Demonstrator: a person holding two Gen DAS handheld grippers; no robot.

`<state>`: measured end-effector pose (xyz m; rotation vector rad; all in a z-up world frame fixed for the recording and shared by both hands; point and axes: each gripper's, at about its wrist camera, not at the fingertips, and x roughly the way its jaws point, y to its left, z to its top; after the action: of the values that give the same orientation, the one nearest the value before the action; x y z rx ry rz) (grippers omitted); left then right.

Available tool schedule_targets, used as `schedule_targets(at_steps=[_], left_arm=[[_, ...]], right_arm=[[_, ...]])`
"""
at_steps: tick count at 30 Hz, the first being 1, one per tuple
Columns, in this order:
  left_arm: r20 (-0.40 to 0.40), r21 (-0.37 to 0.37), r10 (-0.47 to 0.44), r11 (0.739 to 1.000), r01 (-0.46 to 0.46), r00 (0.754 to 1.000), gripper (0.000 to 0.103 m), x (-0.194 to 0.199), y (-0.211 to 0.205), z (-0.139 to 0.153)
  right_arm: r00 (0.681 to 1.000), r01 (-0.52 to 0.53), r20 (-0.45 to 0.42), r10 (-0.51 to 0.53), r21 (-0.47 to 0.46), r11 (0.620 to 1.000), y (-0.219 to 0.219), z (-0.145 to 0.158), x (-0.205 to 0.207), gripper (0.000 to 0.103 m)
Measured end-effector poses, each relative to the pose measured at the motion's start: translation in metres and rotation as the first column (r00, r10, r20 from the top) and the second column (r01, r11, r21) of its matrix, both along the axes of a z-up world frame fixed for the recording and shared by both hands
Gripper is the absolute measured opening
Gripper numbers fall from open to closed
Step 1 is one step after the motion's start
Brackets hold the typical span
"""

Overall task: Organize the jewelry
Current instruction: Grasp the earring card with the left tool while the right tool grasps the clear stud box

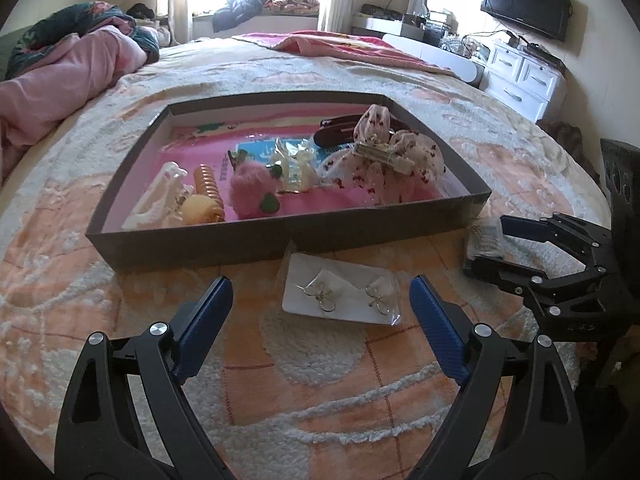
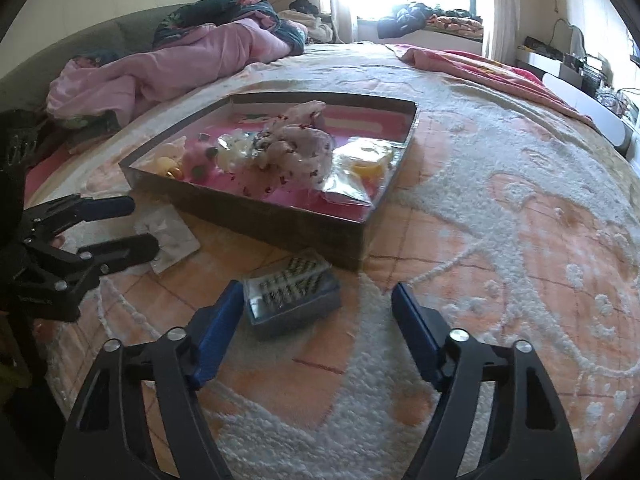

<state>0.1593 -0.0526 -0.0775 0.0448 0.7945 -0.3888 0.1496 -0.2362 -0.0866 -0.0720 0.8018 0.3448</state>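
Fuzzy peach-and-cream bedspread (image 1: 320, 380) is what everything's sitting on, so places below go by the bed. I've got the shallow dark cardboard tray (image 1: 280, 240) in the middle of it, pink inside, already holding a bunch of stuff: a white claw clip (image 1: 158, 196) and a gold spiral hair tie (image 1: 208, 184) toward its left end, a pink pom-pom clip (image 1: 250, 196) in the middle, and a floral fabric bow (image 1: 384, 148) toward the right. From the right wrist cam there's also a clear plastic bag (image 2: 360, 168) with something yellow in it at the tray's right end.

Two things are outside the tray, both just beside its near wall. One is a white earring card (image 1: 340, 292) in a clear sleeve with a pair of bow-shaped earrings on it. My left gripper (image 1: 320, 304) is spread wide with that card lying between the blue pads, nothing pinched.

Other one is a small clear-lidded box (image 2: 292, 296) of tiny studs or beads (can't tell which), near the tray's front right corner. My right gripper (image 2: 316, 312) is apart too; the left pad looks right up against the box's edge, the right pad is well clear, so no grip.
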Motion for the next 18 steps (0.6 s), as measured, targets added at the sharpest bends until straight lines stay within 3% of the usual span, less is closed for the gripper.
schedule_targets(at_steps=[5,12,18], left_arm=[[-0.012,-0.001,-0.015,1.000,0.015,1.000,0.081,0.002,-0.005,-0.004],[-0.024,0.023,-0.039,0.999,0.040,0.999,0.080,0.004,-0.015,-0.010],[-0.031,0.032,-0.038,0.999,0.039,0.999,0.063,0.007,-0.018,-0.013]], right_arm=[[0.999,-0.039,-0.012,0.040,0.022,0.999,0.006,-0.002,0.001,0.044],[1.000,-0.029,-0.003,0.029,0.034,0.999,0.004,0.001,-0.001,0.044],[1.000,-0.007,0.007,0.006,0.047,0.999,-0.003,0.006,-0.007,0.044]])
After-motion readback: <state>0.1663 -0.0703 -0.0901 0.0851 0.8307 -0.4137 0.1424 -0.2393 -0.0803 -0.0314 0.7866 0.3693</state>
